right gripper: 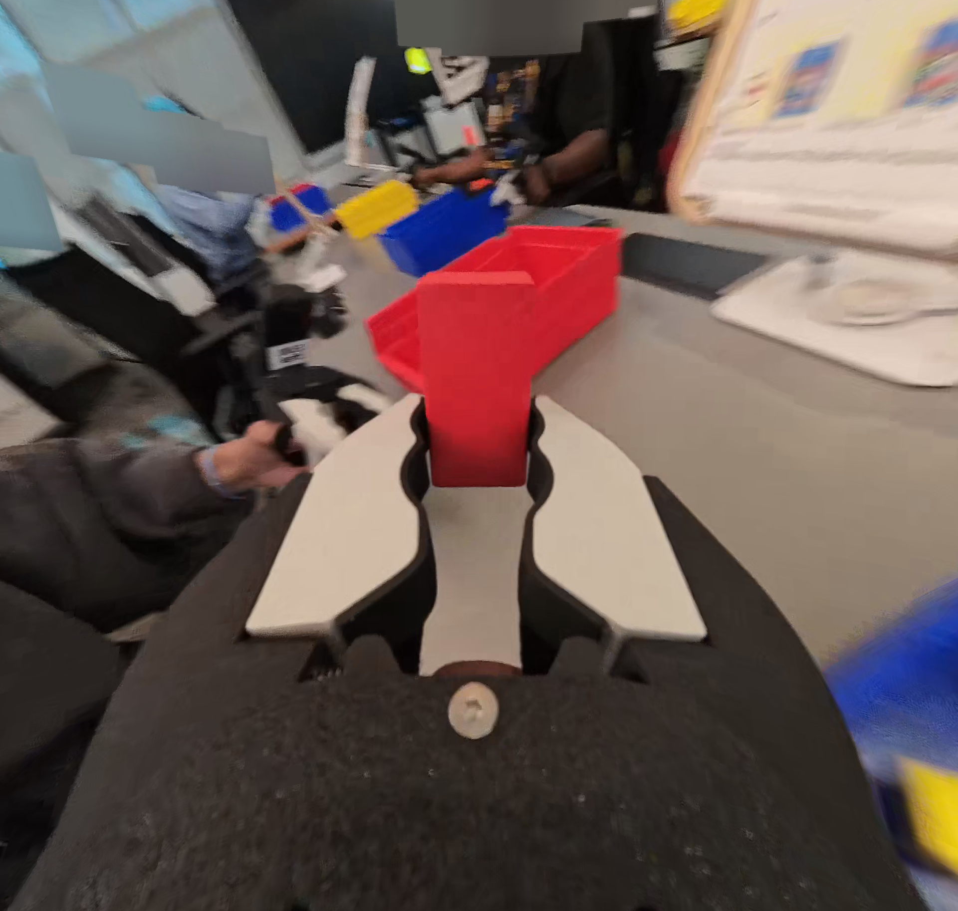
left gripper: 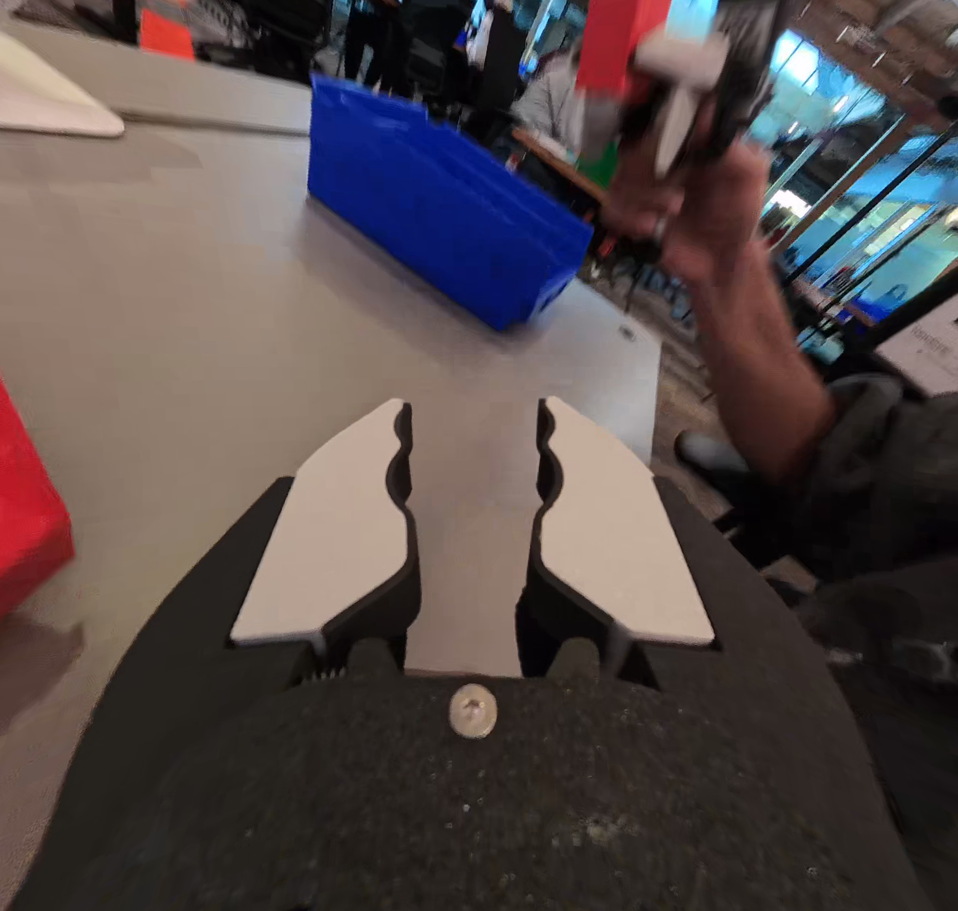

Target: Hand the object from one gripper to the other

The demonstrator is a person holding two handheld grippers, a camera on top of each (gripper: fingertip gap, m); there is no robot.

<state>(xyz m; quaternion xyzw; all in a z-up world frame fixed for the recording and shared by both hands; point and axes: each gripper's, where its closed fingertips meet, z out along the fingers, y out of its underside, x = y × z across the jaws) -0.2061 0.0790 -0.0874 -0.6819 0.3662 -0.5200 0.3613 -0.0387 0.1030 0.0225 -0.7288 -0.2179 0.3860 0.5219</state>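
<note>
A red rectangular block (right gripper: 474, 368) stands upright between the fingertips of my right gripper (right gripper: 477, 419), which is shut on its lower end. In the left wrist view the same block (left gripper: 630, 15) shows blurred at the upper right, held up high by the right gripper (left gripper: 674, 103) in a person's hand. My left gripper (left gripper: 474, 409) is open and empty, low over the grey table (left gripper: 181, 290), well apart from the block. In the right wrist view the left gripper (right gripper: 321, 419) shows blurred at the left, held in a hand.
A blue bin (left gripper: 440, 212) stands on the table ahead of the left gripper. A red bin (right gripper: 560, 285) sits behind the block; its corner shows at the left edge (left gripper: 26, 513). A white stand base (right gripper: 850, 311) is at right. Other bins and people are beyond.
</note>
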